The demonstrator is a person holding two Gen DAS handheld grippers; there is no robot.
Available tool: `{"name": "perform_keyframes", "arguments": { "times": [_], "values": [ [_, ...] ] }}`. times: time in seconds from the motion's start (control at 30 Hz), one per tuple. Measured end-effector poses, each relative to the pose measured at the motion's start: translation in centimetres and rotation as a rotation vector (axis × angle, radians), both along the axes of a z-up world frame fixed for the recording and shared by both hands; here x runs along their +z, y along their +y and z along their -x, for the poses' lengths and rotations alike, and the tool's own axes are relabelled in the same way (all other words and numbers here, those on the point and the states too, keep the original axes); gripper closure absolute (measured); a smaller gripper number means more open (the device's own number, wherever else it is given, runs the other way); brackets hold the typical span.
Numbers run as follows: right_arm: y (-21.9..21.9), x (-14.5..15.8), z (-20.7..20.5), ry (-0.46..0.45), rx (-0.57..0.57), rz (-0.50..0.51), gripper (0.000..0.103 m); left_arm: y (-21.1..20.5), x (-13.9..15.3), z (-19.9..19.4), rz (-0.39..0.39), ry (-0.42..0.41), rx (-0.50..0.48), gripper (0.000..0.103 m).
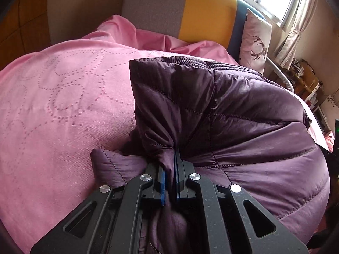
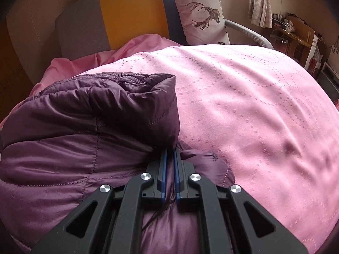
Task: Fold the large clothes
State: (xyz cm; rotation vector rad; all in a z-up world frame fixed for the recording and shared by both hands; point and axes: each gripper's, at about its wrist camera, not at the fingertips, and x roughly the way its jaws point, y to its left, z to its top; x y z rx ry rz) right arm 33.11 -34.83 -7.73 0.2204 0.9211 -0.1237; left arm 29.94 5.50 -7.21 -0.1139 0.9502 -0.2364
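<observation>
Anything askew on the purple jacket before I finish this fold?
Nothing damaged. The purple jacket is bunched where both grippers pinch it, and a loose flap sticks out beside the left gripper.

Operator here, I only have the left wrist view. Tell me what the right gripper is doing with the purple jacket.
Observer: The right gripper is shut on a bunched fold of the purple jacket, cloth pinched between its blue fingers.
Operator: Report what lies to the right of that grip.
Observer: Bare pink bedspread; the jacket ends right beside the fingers.
Operator: Describe the jacket edge beyond it.
Observer: A dark ribbed hem is folded over on top, facing the headboard.
Operator: Check the deer pillow.
Observer: The deer pillow stands upright against the headboard, apart from the jacket.
</observation>
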Motion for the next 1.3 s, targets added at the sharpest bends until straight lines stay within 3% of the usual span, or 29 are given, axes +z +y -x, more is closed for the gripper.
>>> {"name": "perform_keyframes", "arguments": {
  "times": [0.07, 0.13, 0.17, 0.2, 0.3, 0.43, 0.53, 0.63, 0.8, 0.97, 1.07, 1.13, 1.3],
  "values": [
    [0.1, 0.5, 0.0, 0.008, 0.012, 0.008, 0.096, 0.2, 0.7, 0.2, -0.001, 0.003, 0.008, 0.091],
    [0.1, 1.3, 0.1, 0.02, 0.012, 0.023, 0.086, 0.6, 1.9, 0.6, -0.038, -0.01, 0.045, 0.075],
    [0.2, 2.0, 0.5, 0.018, 0.0, 0.052, 0.071, 1.1, 2.8, 1.2, -0.049, -0.026, 0.084, 0.051],
    [0.3, 2.9, 1.0, 0.005, -0.011, 0.075, 0.055, 1.5, 3.7, 2.0, -0.04, -0.053, 0.113, 0.034],
    [1.7, 6.8, 3.4, -0.111, -0.012, 0.12, 0.05, 1.8, 6.2, 4.7, -0.018, -0.149, 0.145, 0.034],
    [7.7, 10.3, 6.6, -0.225, 0.13, 0.037, 0.042, -0.9, 7.7, 8.0, -0.007, -0.222, 0.085, 0.034],
    [12.7, 10.0, 8.2, -0.235, 0.254, 0.025, 0.039, -4.1, 7.7, 9.6, -0.017, -0.248, 0.005, 0.034],
    [15.9, 7.2, 8.5, -0.186, 0.305, 0.081, 0.038, -5.9, 5.5, 9.8, -0.042, -0.194, -0.028, 0.034],
    [15.5, 2.4, 7.5, -0.129, 0.304, 0.075, 0.038, -6.0, 2.0, 9.5, -0.05, -0.155, -0.03, 0.032],
    [15.3, 1.7, 7.6, -0.115, 0.305, 0.067, 0.037, -6.1, 1.5, 9.8, -0.032, -0.129, -0.002, 0.032],
    [14.6, 2.7, 7.5, -0.068, 0.323, 0.052, 0.035, -6.5, 2.6, 10.0, -0.068, -0.128, 0.01, 0.032],
    [13.9, 4.3, 7.5, -0.05, 0.328, 0.042, 0.027, -6.8, 4.1, 10.5, -0.072, -0.152, 0.017, 0.03],
    [10.9, 9.1, 7.1, -0.156, 0.239, 0.028, 0.026, -8.3, 7.9, 10.5, -0.028, -0.25, -0.015, 0.03]
  ]
}}
